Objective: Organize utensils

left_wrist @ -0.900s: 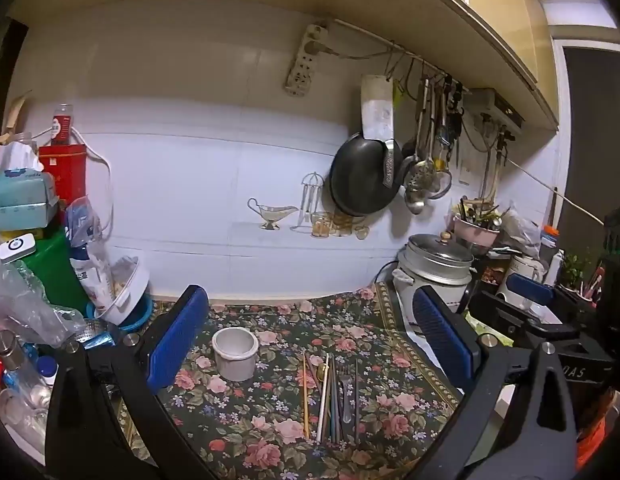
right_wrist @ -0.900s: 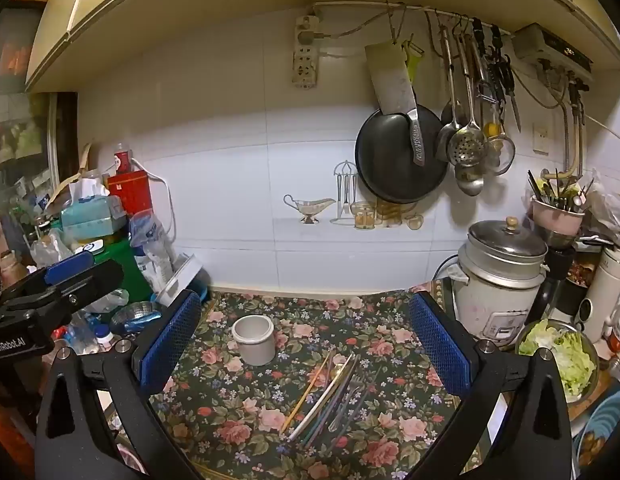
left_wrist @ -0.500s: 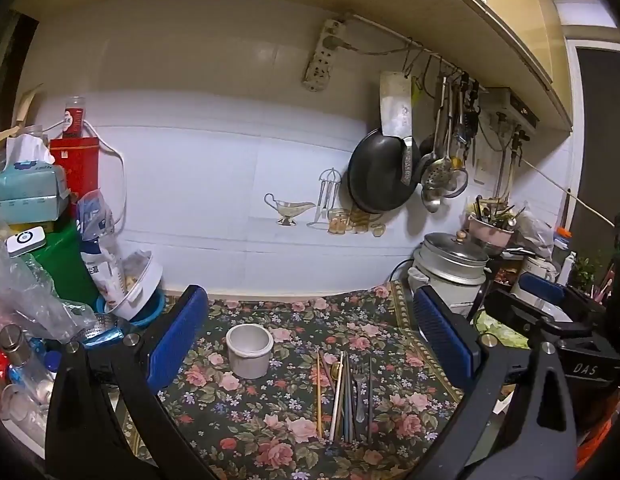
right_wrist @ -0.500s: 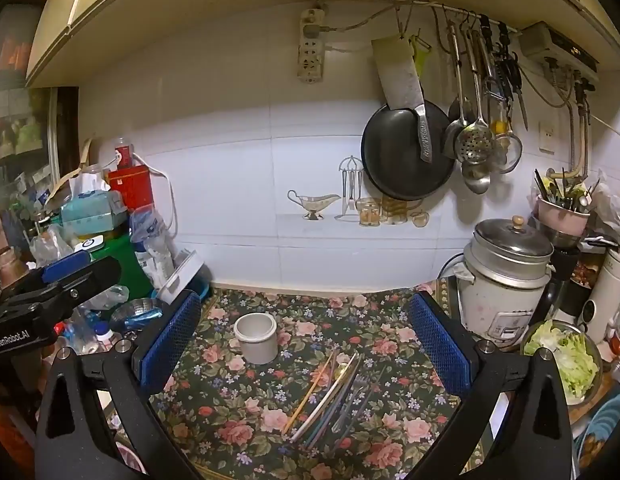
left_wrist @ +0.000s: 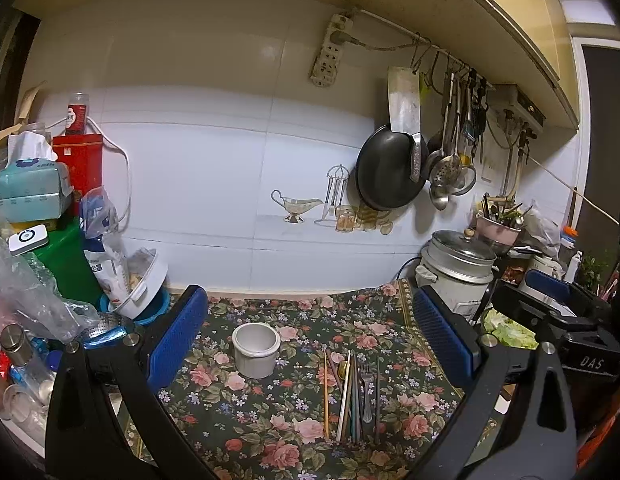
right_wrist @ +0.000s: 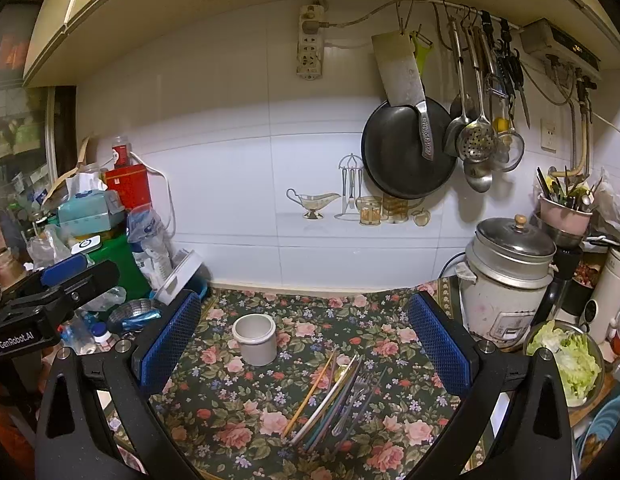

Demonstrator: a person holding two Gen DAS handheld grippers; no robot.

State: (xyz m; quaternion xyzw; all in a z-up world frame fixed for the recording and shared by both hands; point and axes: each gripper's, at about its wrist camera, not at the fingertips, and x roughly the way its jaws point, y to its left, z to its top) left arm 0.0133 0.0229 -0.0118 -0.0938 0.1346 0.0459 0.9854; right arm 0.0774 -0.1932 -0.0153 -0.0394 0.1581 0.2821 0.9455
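Note:
A bundle of utensils (left_wrist: 352,394) lies on the floral cloth (left_wrist: 269,432): chopsticks, a fork, a spoon and a few thin sticks side by side. Left of them stands an empty white cup (left_wrist: 255,349), upright. My left gripper (left_wrist: 310,336) hovers above and in front of both, open, nothing between its blue pads. In the right wrist view the same utensils (right_wrist: 334,394) fan out diagonally beside the white cup (right_wrist: 255,338). My right gripper (right_wrist: 305,340) is likewise open and holds nothing. Each gripper shows at the other view's edge.
A rice cooker (right_wrist: 508,276) stands at the right, with a bowl of lettuce (right_wrist: 566,360) beside it. A black pan (right_wrist: 408,148), cleaver and ladles hang on the wall. Bottles, bags, a tissue box (left_wrist: 27,190) and a tilted white container (left_wrist: 139,284) crowd the left.
Both views have shifted slightly: the cup and utensils sit a little further right in the left wrist view and the scene looks marginally closer. Both grippers stay open.

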